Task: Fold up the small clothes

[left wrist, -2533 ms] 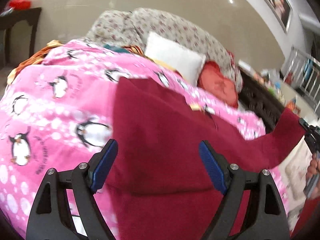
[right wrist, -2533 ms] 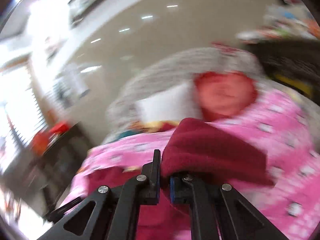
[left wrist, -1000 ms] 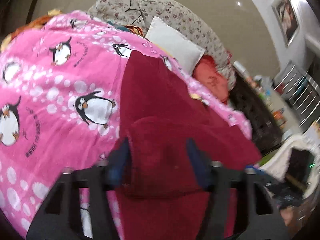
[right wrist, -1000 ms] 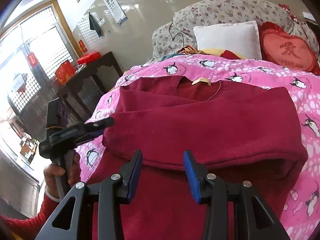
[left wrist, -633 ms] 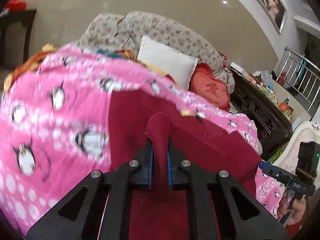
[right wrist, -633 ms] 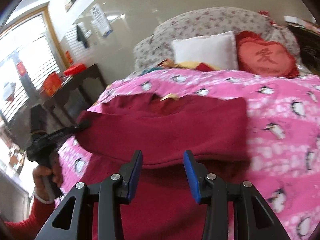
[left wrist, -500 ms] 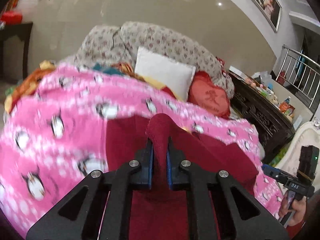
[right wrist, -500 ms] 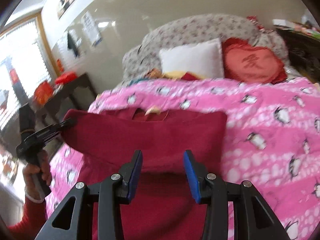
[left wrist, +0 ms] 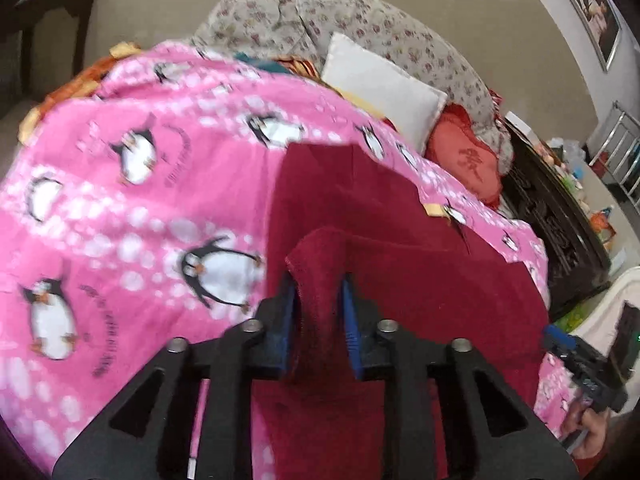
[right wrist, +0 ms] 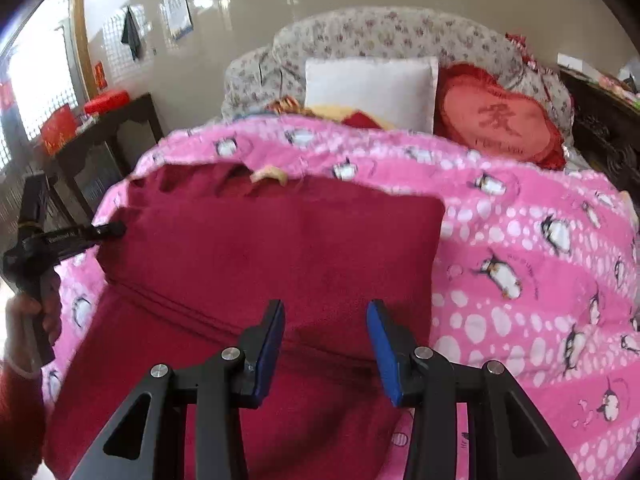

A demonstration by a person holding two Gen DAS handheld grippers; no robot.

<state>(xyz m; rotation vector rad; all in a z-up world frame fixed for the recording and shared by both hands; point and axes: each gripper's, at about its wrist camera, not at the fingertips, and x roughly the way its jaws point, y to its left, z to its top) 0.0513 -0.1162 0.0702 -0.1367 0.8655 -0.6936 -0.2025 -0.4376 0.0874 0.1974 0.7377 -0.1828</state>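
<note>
A dark red sweater [right wrist: 272,252] lies on a pink penguin blanket [right wrist: 520,248], its right side folded in over the body. It also shows in the left wrist view [left wrist: 420,272]. My left gripper [left wrist: 318,320] is shut on a bunched fold of the sweater's left edge and holds it raised; it also shows in the right wrist view [right wrist: 108,230] at the sweater's left corner. My right gripper [right wrist: 324,344] is open and empty just above the sweater's lower fold. It shows small at the far right of the left wrist view [left wrist: 560,338].
A white pillow [right wrist: 372,88], a red heart cushion [right wrist: 500,120] and floral bedding [right wrist: 360,36] lie at the bed's head. A dark side table [right wrist: 100,132] stands to the left, dark carved furniture [left wrist: 560,216] to the right.
My left gripper closed on the sweater's left edge and has carried it up and inward. My right gripper let go of the right side earlier and stays open, having drawn back a little.
</note>
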